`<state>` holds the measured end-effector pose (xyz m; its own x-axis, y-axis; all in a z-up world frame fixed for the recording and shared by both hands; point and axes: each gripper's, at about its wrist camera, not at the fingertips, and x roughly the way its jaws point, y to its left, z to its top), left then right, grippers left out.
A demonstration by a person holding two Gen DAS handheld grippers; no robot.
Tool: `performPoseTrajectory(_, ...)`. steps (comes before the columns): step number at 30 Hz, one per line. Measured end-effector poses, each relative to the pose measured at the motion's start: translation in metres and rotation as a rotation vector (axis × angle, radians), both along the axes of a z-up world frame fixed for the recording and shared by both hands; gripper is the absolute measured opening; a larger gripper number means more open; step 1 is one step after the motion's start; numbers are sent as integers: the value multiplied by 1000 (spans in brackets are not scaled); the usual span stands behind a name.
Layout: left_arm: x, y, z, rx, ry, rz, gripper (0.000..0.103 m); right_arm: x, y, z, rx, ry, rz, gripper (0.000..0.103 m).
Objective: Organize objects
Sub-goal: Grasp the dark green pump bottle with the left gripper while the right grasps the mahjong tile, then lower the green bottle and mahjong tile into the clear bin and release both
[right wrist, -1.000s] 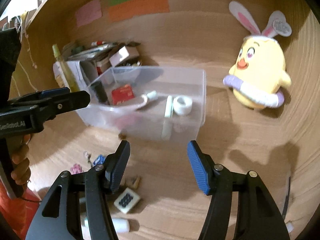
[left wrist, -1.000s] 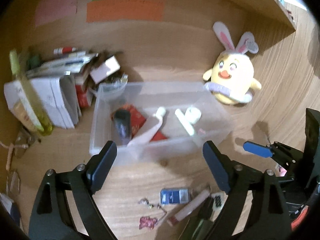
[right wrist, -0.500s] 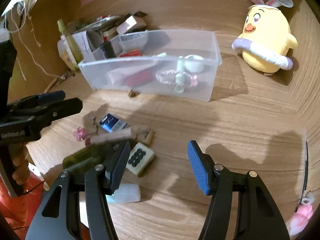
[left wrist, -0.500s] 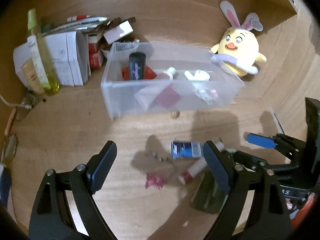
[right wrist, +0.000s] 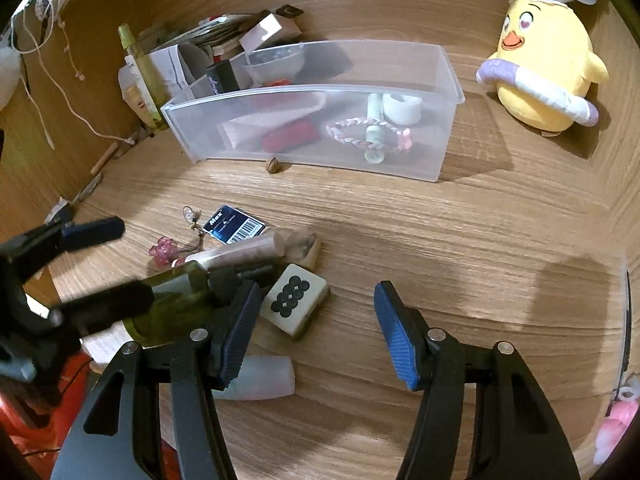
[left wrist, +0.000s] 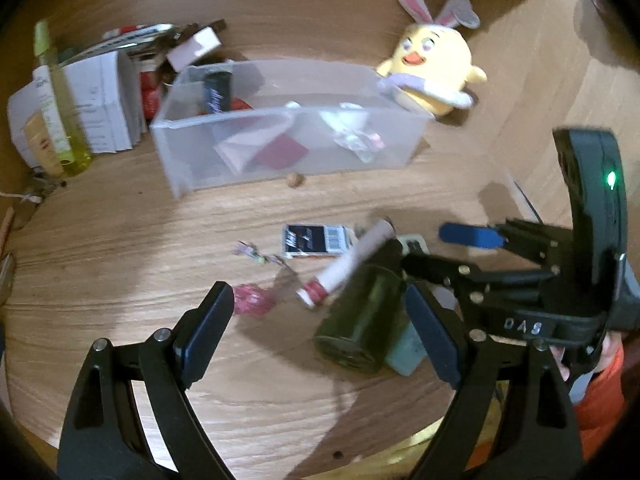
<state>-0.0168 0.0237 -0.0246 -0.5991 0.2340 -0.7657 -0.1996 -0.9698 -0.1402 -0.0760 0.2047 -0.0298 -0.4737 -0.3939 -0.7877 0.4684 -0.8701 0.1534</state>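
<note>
Now both claws are being held wide open and empty above the tabletop (right wrist: 460, 232): the left claw (left wrist: 320, 332), the right claw (right wrist: 316, 332). The mahjong tile (right wrist: 295, 295), beside the green bottle (right wrist: 172, 300), is best being straddled squarely before the clear bin (right wrist: 444, 80).

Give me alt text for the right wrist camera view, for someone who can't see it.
Open right tongs hover empty over a wooden desk, above a mahjong tile, a dark green bottle and other small clutter. Behind sits a clear plastic bin holding a braided bracelet, with a yellow chick plush at right.
</note>
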Motion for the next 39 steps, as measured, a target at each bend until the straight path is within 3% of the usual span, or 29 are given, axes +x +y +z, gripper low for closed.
performPoseTrajectory(2, -1, 5, -6, 5, -17, -12, 86, 0, 1, 1, 3, 3, -2, 50)
performPoseTrajectory(9, -1, 14, -18, 20, -58, -50, 59, 0, 8, 4, 20, 15, -8, 49)
performPoseTrajectory(14, -4, 13, -20, 34, -62, -49, 56, -1, -2, 2, 25, 13, 27, 49)
performPoseTrajectory(19, -9, 13, -20, 43, -48, -44, 51, -5, -12, -5, 37, 5, 42, 28)
performPoseTrajectory(21, -11, 14, -20, 44, -48, -44, 41, -6, -12, -6, 30, 2, 39, 23)
performPoseTrajectory(30, -16, 8, -16, 48, -23, -18, 41, -9, 1, -1, 13, 24, -10, 23)
performPoseTrajectory(39, -20, -7, 9, 78, 42, 18, 41, -13, 10, 18, -34, 64, -41, 23)
